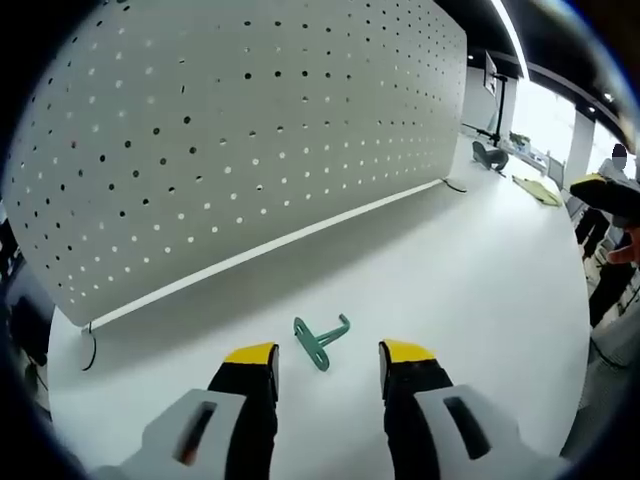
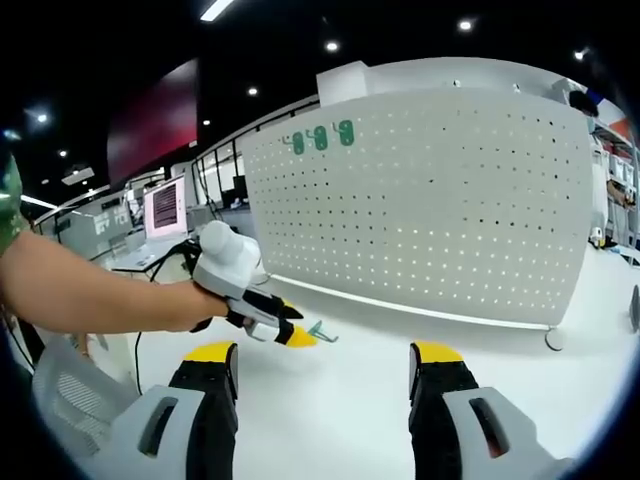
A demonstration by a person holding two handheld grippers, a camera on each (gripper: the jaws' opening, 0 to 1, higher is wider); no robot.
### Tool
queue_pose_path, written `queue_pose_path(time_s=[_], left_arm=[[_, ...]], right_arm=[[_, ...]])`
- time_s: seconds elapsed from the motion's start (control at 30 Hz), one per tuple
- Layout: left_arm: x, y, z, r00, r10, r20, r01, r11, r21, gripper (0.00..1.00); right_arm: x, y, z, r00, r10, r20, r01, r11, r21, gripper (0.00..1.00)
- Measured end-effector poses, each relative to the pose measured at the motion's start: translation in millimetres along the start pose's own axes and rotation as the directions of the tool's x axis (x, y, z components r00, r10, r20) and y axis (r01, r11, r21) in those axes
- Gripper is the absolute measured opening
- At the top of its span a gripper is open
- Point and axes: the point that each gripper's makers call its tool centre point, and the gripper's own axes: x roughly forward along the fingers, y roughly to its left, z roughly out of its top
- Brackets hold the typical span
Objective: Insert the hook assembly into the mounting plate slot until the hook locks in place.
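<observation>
Green hook [image 1: 322, 341] flat on white counter [image 1: 480, 290], just ahead of my left gripper [image 1: 328, 352], jaws wide, empty. Right gripper [image 2: 325, 352] wide, empty. Straddle hook stem squarely before closing; pegboard [image 1: 240, 130] behind.

We see our left gripper [image 1: 328, 362] with two black jaws capped in yellow, each rising from a pale grey moulded housing with a dark slot. Our right gripper [image 2: 325, 365] has the same build. The bare forearm [image 2: 95, 295] ends at a green patterned sleeve [image 2: 8, 205].
</observation>
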Motion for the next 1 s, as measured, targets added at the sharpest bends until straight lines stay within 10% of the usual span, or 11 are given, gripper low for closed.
queue_pose_path(time_s=[1.0], left_arm=[[10.4,0.8,-2.1,0.999,0.028,-0.032,-0.026,0.998,0.053,0.17]], right_arm=[[-0.2,-4.0,-3.2,1.0,0.003,-0.004,-0.003,1.0,0.01,0.69]])
